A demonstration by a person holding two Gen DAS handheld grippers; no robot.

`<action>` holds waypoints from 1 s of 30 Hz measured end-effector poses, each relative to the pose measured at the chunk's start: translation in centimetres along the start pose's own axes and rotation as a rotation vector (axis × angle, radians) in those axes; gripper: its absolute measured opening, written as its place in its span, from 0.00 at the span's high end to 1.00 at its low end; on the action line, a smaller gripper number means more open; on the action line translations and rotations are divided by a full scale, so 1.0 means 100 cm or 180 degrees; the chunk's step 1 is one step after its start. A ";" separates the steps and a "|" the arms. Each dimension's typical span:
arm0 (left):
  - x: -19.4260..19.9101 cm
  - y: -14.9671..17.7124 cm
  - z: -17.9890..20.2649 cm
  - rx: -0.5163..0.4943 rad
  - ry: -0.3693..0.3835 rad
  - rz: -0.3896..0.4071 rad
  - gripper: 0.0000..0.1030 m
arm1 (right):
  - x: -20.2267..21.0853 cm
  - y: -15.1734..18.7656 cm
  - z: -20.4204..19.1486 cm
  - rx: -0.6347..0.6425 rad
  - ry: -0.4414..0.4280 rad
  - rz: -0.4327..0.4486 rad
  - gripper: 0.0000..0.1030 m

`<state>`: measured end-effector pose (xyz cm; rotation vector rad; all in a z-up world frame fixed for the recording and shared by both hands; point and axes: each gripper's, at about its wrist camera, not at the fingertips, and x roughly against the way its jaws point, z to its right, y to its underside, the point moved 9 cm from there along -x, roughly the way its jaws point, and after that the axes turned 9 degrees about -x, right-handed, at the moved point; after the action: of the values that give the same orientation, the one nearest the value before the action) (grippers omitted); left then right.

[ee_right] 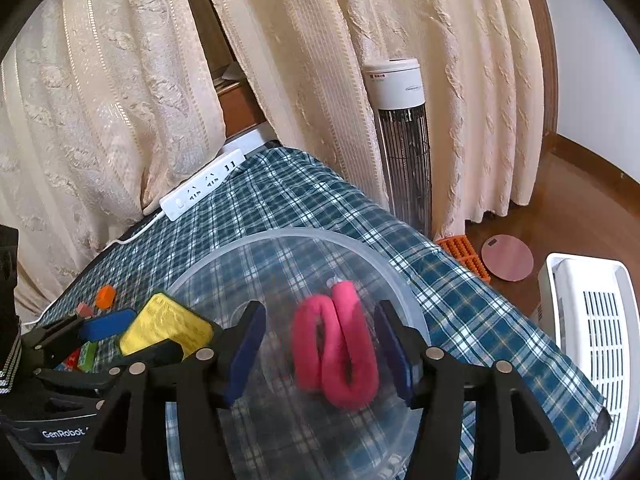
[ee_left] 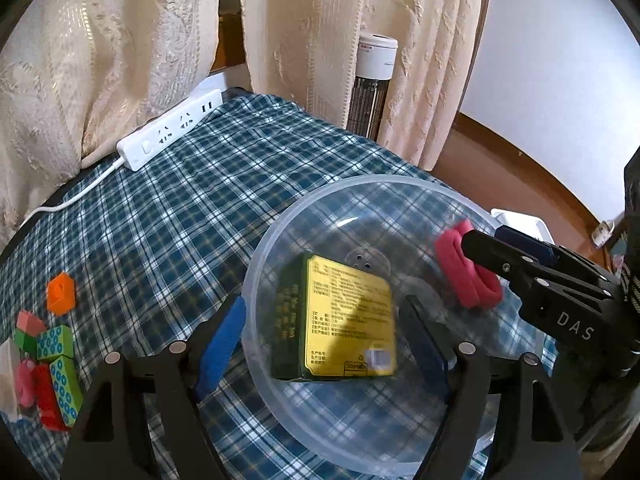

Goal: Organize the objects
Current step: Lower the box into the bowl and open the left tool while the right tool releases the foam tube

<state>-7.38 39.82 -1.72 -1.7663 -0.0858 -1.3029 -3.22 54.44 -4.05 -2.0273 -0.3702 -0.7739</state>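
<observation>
A clear plastic bowl point(ee_left: 256, 256) point(ee_right: 304, 234) stands on the blue plaid tablecloth. Over its inside, a green and yellow box point(ee_left: 348, 320) point(ee_right: 168, 324) sits tilted between the fingers of my left gripper point(ee_left: 325, 300) point(ee_right: 132, 336). The jaws are open, with a gap on each side of the box. A pink rolled cloth point(ee_right: 336, 352) point(ee_left: 468, 268) hangs blurred over the bowl between the blue pads of my right gripper point(ee_right: 320, 306) point(ee_left: 486, 236). Its left pad stands clear of the roll and its right pad is close beside it, so this gripper is open too.
Several coloured blocks point(ee_left: 48, 364) and an orange block point(ee_left: 61, 294) lie at the table's left. A white power strip point(ee_left: 172, 134) lies by the curtains. A tower heater point(ee_right: 404, 140), a white basket point(ee_right: 596, 320) and a pink disc point(ee_right: 507, 258) stand on the floor beyond the table's right edge.
</observation>
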 end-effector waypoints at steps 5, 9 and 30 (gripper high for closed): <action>0.004 0.003 -0.003 0.0048 0.0001 -0.0004 0.22 | 0.002 0.001 0.001 -0.0028 0.0006 0.0001 0.41; 0.008 0.006 -0.005 0.0061 -0.0026 0.0001 0.22 | 0.004 0.004 0.003 -0.0064 0.0010 -0.0013 0.41; 0.011 0.032 -0.017 -0.0010 -0.0236 -0.0035 0.19 | 0.018 0.012 -0.001 -0.0106 -0.0049 0.0021 0.41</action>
<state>-6.42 36.28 -2.74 -1.8192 -0.1354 -1.2459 -1.28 53.69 -3.62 -2.0655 -0.3614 -0.7656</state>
